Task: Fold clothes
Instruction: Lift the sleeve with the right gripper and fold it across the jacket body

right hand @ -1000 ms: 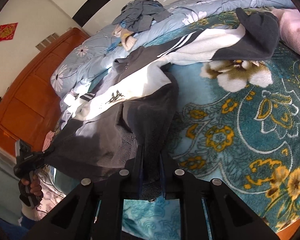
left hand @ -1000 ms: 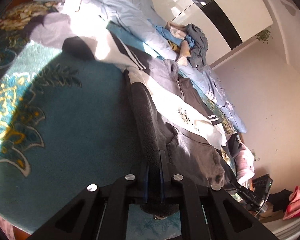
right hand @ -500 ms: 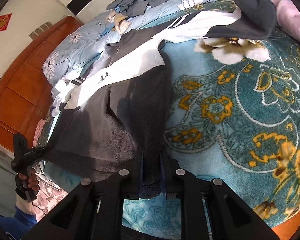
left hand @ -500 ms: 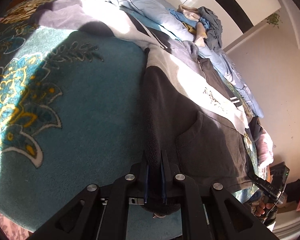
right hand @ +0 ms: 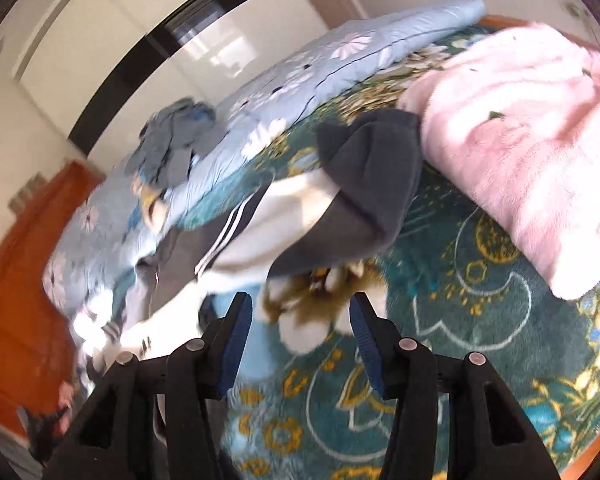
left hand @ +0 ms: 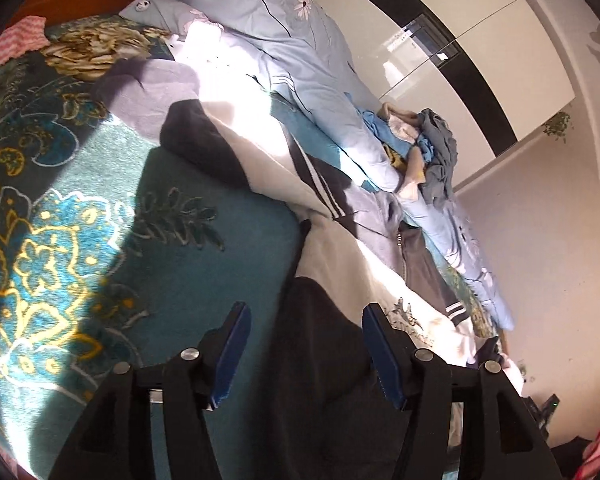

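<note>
A dark grey and white zip jacket (left hand: 340, 280) lies spread flat on the teal floral blanket (left hand: 80, 240). My left gripper (left hand: 304, 316) is open, its jaws straddling the jacket's dark hem edge without holding it. In the right wrist view my right gripper (right hand: 300, 308) is open and empty, over the blanket. Just beyond it lies the jacket's sleeve (right hand: 356, 196), white with a dark grey cuff and striped shoulder. The sleeve on the left side (left hand: 204, 148) stretches away toward the pillows.
A pink fluffy garment (right hand: 520, 140) lies right of the sleeve. A light blue floral quilt (left hand: 312, 68) runs along the far side, with a heap of grey and blue clothes (left hand: 432, 148) on it. A wooden headboard (right hand: 16, 280) is at left.
Both grippers were shut on the jacket's dark hem; both have opened and let it go. The right gripper has swung right toward the sleeve and pink garment.
</note>
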Available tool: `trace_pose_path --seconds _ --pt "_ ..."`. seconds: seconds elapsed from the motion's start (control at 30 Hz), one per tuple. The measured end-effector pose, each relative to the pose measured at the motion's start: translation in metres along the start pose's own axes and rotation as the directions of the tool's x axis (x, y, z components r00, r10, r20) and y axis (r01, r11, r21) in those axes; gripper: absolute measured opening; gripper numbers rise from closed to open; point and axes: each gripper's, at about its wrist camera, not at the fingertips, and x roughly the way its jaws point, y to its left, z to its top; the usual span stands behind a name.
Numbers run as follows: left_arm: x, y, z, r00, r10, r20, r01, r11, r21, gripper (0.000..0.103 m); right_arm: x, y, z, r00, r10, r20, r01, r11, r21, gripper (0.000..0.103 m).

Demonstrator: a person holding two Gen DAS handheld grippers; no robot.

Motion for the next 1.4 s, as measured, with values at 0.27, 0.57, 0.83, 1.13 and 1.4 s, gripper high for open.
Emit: trace_pose_path --seconds 0.27,0.57,0.83,1.13,1.4 --pt "0.040 -0.024 -0.004 0.998 0.013 -0.067 -0.010 0.999 0.047 0.062 0.055 -0.055 0.050 0.998 -0.046 0.049 0.028 0.951 0.308 0.052" --pt "0.052 -0.029 -0.001 0.997 0.033 -0.077 -0.026 0.996 0.090 0.062 0.054 -0.050 0.071 0.985 -0.104 0.135 0.060 0.954 0.293 0.038" --pt "0.050 -0.017 0.005 0.998 -0.004 -0.057 0.008 0.998 0.067 0.062 0.041 0.018 0.107 0.978 -0.139 0.155 0.122 0.986 0.114 0.008" --pt "0.033 0.011 0.028 1.000 -0.017 0.022 0.017 1.000 -0.001 0.062 0.064 0.231 0.103 0.983 0.123 0.136 -0.071 0.940 -0.334 0.008" --pt "0.019 0.044 0.038 0.998 0.009 0.063 -0.004 0.997 -0.076 0.062 0.146 0.370 0.015 0.978 0.204 -0.042 -0.195 0.825 -0.530 0.008"
